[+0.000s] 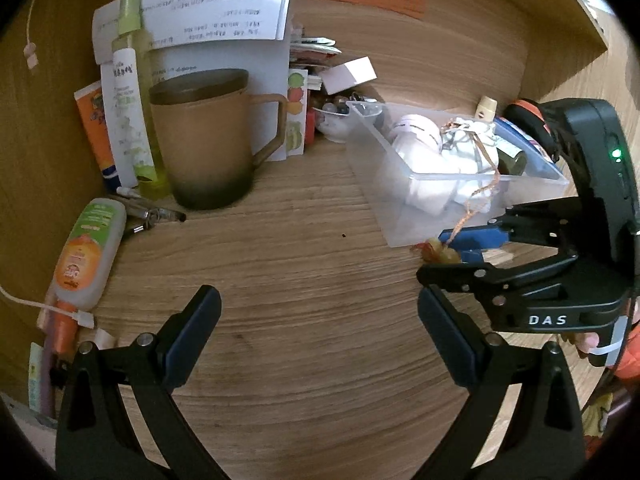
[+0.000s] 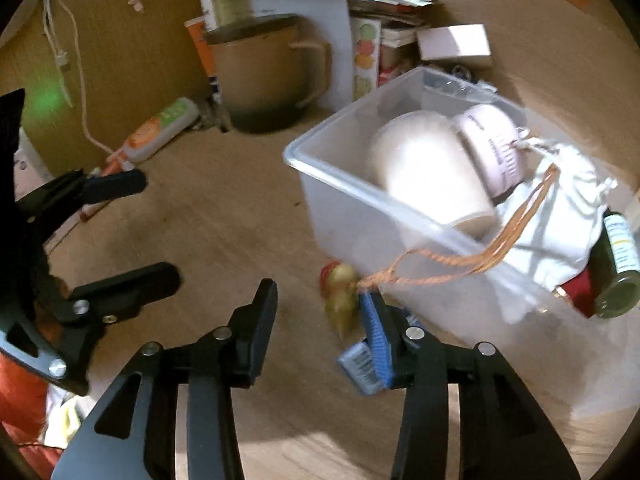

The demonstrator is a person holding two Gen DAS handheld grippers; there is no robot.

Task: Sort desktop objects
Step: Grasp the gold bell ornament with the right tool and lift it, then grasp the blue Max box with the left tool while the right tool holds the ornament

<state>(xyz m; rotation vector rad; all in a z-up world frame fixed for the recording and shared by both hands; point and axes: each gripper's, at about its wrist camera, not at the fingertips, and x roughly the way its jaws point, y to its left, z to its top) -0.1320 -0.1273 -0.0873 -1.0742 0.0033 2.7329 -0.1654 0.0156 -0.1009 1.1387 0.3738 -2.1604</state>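
Note:
A clear plastic bin (image 1: pixel 404 216) (image 2: pixel 360 216) stands on the wooden desk and holds a white jar (image 2: pixel 432 172), a white cloth pouch (image 2: pixel 560 208) and a dark bottle (image 2: pixel 616 264). An orange cord (image 2: pixel 440 264) runs from the pouch over the bin's rim to a yellow-red charm (image 2: pixel 340 292) (image 1: pixel 438 250) on the desk. My right gripper (image 2: pixel 320 304) (image 1: pixel 440 256) is open beside the charm, its right finger next to the cord. My left gripper (image 1: pixel 320 312) (image 2: pixel 156 232) is open and empty over bare desk.
A brown lidded mug (image 1: pixel 208 140) stands at the back left with a green spray bottle (image 1: pixel 136 92), tubes and papers. An orange-green tube (image 1: pixel 88 252) and pens lie at the left. Books, a small bowl (image 1: pixel 334 120) and a white box (image 2: pixel 456 42) sit behind the bin.

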